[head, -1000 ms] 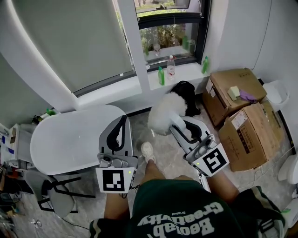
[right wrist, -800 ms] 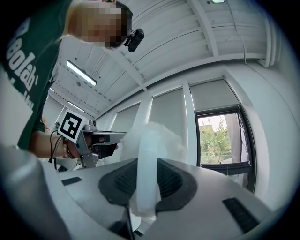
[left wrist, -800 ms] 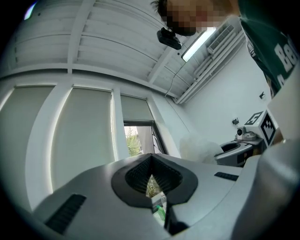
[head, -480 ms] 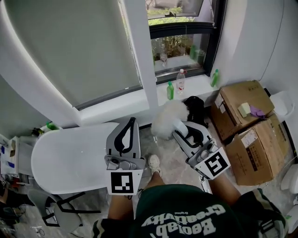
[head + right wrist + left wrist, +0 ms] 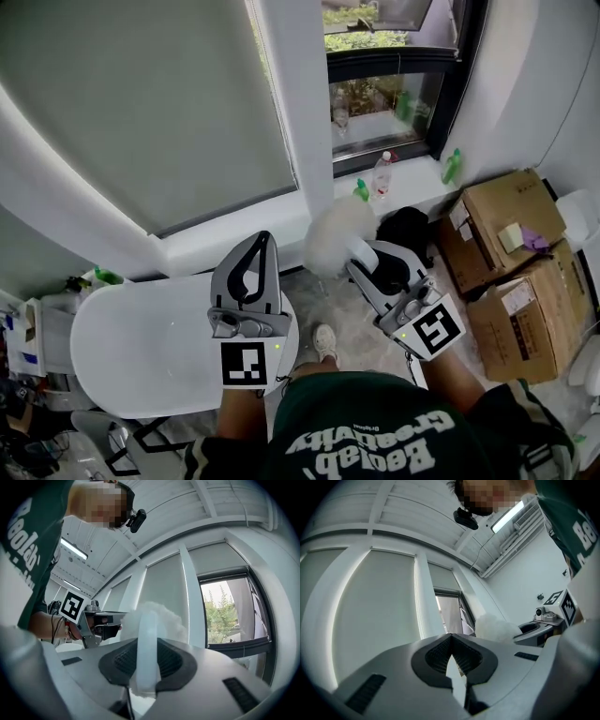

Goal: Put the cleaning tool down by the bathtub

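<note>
The cleaning tool is a fluffy white duster (image 5: 341, 234) on a pale handle (image 5: 146, 648). My right gripper (image 5: 364, 255) is shut on that handle, and the fluffy head (image 5: 157, 618) stands out past the jaws, held up in the air in front of the window wall. To its left my left gripper (image 5: 260, 242) is also raised, shut, with its jaw tips (image 5: 451, 636) meeting and nothing between them. The white bathtub (image 5: 141, 342) lies below and to the left of the left gripper, under the curved wall.
Two cardboard boxes (image 5: 506, 211) (image 5: 532, 314) stand on the floor at the right, with a black bag (image 5: 409, 230) next to them. Bottles (image 5: 382, 174) (image 5: 453, 166) stand on the window sill. The person's white shoe (image 5: 325, 341) is on the floor between the grippers.
Both grippers have come up higher against the wall and window while the view tilted upward. The duster stays in the right gripper. The left gripper stays shut.
</note>
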